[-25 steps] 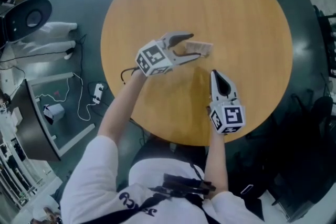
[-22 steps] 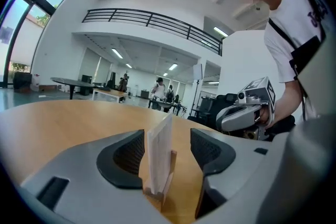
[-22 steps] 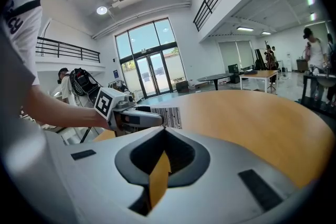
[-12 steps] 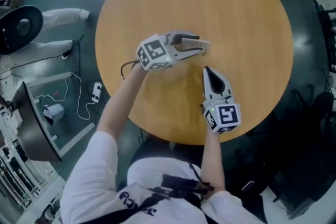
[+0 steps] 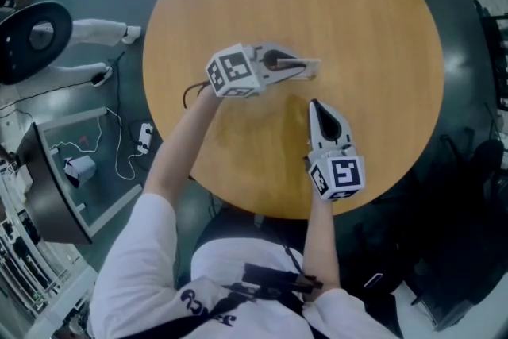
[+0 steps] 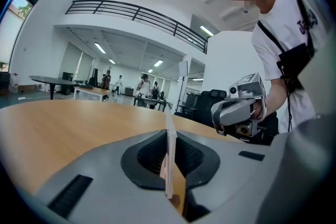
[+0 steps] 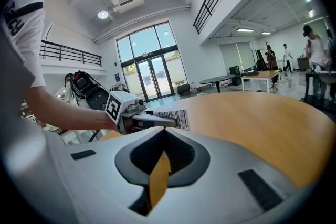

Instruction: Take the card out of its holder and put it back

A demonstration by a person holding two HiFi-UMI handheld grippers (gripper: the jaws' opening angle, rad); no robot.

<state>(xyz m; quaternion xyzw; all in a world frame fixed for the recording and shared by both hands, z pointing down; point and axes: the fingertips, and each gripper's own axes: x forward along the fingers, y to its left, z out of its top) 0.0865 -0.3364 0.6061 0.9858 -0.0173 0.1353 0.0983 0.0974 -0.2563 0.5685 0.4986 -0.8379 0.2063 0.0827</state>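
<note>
Jaws of the left gripper [image 5: 304, 68] have just closed onto a thin pale striped card [image 6: 169, 157] at the middle of the round wooden desk [image 5: 365, 4], probably to draw it from its holder, which I cannot make out. The right gripper [image 5: 314, 107] hovers just nearer, jaws together and empty.

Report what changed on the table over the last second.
The left gripper has just been closing: its jaws stood wide on either side of the card a second ago and now clamp it, edge-on between them. The right gripper, shut and empty, kept its place nearer the person. The card is about where it was on the table.
</note>
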